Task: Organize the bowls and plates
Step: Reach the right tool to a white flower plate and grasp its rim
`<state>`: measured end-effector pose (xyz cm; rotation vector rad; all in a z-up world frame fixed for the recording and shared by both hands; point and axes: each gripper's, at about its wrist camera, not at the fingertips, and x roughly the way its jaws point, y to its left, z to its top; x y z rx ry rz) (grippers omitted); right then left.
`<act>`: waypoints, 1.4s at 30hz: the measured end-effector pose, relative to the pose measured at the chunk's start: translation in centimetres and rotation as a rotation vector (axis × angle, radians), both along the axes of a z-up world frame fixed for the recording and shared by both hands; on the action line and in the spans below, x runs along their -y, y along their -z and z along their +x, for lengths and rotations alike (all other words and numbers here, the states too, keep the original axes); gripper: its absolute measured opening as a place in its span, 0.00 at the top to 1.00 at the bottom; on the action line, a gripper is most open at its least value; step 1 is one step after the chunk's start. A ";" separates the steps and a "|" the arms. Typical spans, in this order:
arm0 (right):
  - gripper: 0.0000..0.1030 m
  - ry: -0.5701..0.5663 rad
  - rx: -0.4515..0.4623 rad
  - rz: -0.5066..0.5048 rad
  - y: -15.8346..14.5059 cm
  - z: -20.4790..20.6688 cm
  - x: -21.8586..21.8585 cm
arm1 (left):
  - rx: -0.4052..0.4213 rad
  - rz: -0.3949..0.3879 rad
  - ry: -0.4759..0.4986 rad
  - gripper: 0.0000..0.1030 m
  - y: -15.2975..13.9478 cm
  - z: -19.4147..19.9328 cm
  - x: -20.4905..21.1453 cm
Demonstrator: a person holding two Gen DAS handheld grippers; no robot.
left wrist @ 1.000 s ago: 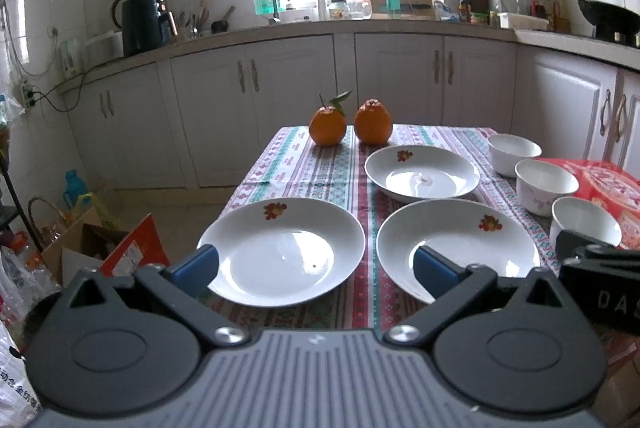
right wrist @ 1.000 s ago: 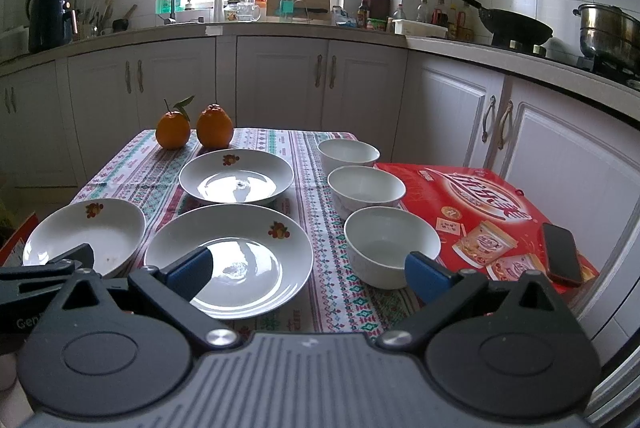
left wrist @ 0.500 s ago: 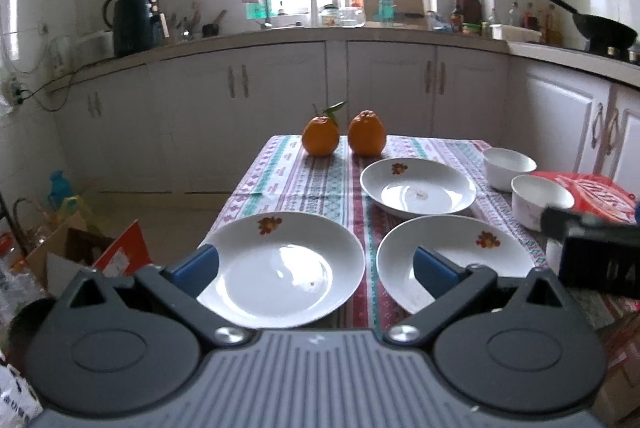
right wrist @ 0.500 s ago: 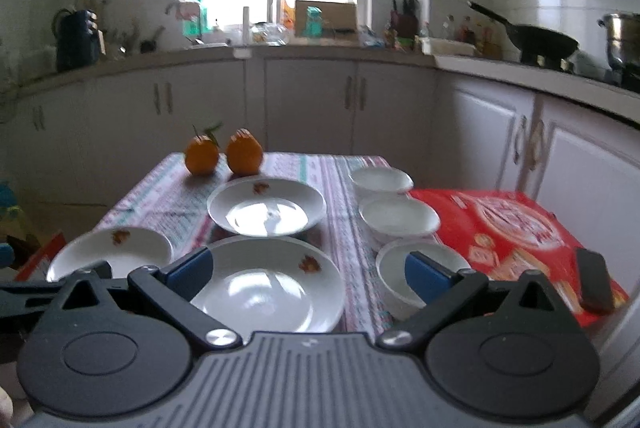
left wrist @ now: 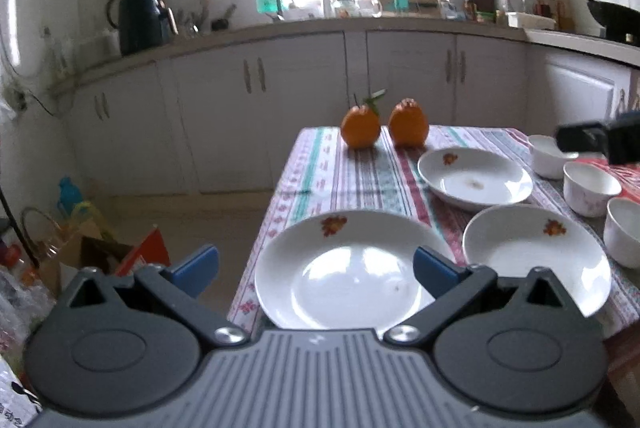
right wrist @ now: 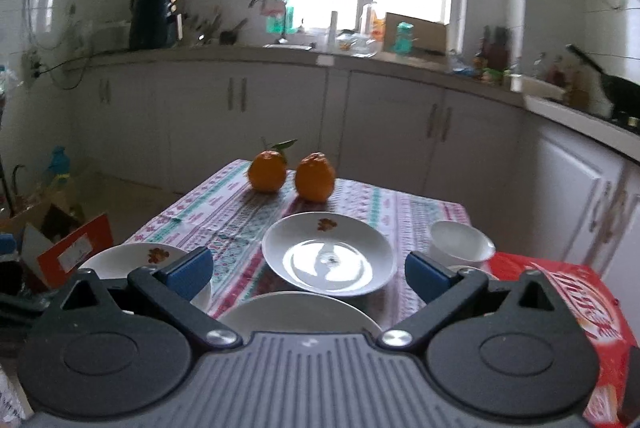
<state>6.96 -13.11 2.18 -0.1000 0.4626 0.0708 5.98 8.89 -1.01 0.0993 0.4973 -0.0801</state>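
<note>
Three white plates with a small flower print lie on the striped tablecloth: a near left plate, a near right plate and a far plate. Three white bowls stand in a row at the right: far, middle, near. My left gripper is open and empty, over the near left plate's front edge. My right gripper is open and empty, raised above the near right plate, facing the far plate. Its black body shows in the left wrist view.
Two oranges sit at the table's far end. A red box lies at the table's right side beside a bowl. Cardboard boxes and bags clutter the floor at the left. White kitchen cabinets stand behind the table.
Both grippers have risen and swung left. The right gripper has moved forward over the near right plate. Both jaws stay open and empty.
</note>
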 end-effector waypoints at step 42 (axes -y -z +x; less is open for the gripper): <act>0.29 -0.375 -0.573 0.207 9.4 18.7 -6.5 | -0.244 0.117 0.390 0.09 6.8 4.8 -3.1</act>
